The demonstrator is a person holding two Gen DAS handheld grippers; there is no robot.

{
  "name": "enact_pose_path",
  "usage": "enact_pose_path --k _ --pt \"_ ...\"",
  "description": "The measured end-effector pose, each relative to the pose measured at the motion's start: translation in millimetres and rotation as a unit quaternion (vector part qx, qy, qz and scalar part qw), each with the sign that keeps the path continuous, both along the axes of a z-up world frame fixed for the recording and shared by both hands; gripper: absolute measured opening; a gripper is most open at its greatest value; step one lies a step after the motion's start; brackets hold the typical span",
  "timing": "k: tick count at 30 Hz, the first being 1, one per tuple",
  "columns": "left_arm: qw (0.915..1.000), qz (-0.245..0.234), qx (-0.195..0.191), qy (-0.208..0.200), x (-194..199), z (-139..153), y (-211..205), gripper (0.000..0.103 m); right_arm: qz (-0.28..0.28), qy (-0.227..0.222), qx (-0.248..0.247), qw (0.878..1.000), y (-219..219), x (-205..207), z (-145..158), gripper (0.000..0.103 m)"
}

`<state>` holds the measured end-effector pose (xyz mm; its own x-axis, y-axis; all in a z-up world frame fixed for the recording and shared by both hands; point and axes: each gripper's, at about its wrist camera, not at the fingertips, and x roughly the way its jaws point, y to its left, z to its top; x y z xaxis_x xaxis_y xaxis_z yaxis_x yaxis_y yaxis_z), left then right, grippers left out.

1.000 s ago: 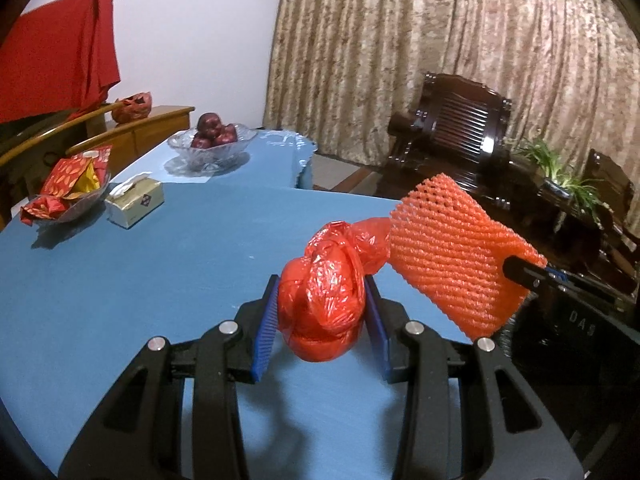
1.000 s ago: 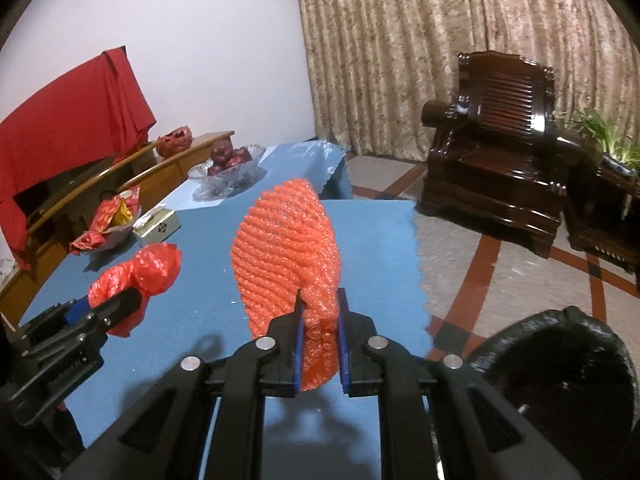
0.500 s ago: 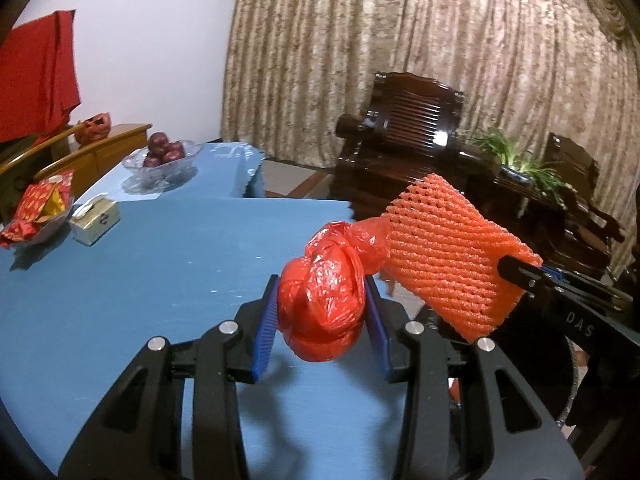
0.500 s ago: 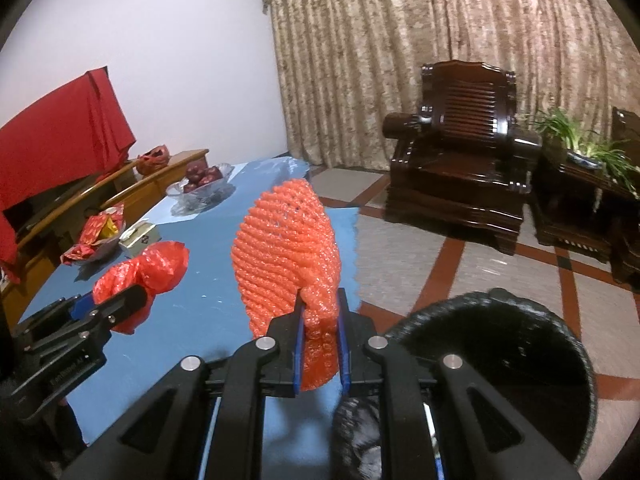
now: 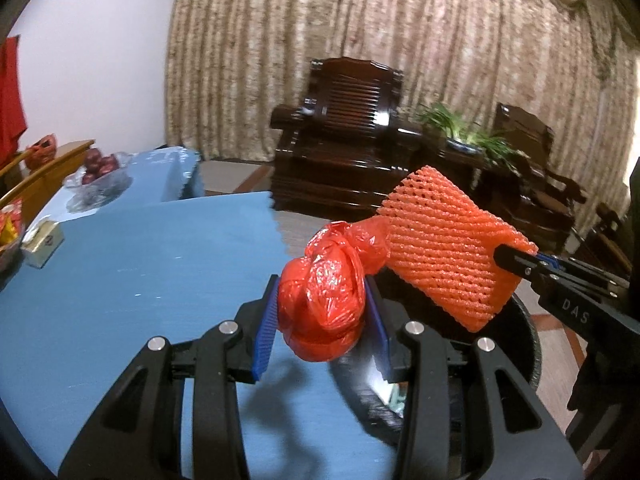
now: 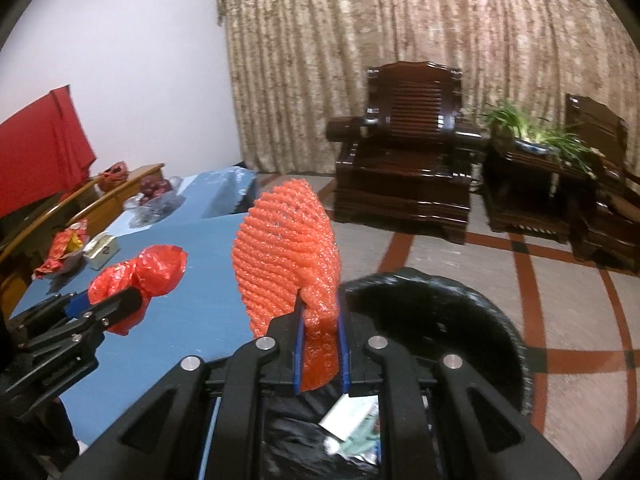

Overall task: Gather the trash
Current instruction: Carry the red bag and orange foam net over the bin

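The only readable lettering was "DAS", in pale capitals on the black body of the right tongs (image 5: 516, 258), seen from the left wrist camera, just behind their tips and to the right of the left tongs (image 5: 322, 312). The small box (image 5: 42, 242) on the tabletop, far left of the left tongs, bore a dark label too small to read. Paper scraps in the bin liner below the right tongs showed no legible print.
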<state>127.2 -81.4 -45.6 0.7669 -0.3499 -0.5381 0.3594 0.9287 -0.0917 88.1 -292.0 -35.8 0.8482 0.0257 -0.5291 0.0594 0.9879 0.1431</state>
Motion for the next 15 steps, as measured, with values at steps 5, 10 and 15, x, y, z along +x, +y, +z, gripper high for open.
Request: enact_pose_path --k 5,10,15 --pt "0.9995 -0.032 0.0 0.008 1.7 -9.7 -26.4 0.039 -0.032 0.008 -0.009 0.999 -24.6 -11.3 -5.6 0.013" --pt "0.9981 -0.061 0.004 0.007 4.2 -20.1 -54.6 0.039 -0.062 0.021 -0.017 0.998 -49.0 -20.2 -16.4 0.013" --pt "0.9963 -0.084 0.01 0.019 11.3 -36.9 -82.1 0.039 -0.085 0.038 -0.019 0.995 -67.2 -20.7 -31.5 0.013"
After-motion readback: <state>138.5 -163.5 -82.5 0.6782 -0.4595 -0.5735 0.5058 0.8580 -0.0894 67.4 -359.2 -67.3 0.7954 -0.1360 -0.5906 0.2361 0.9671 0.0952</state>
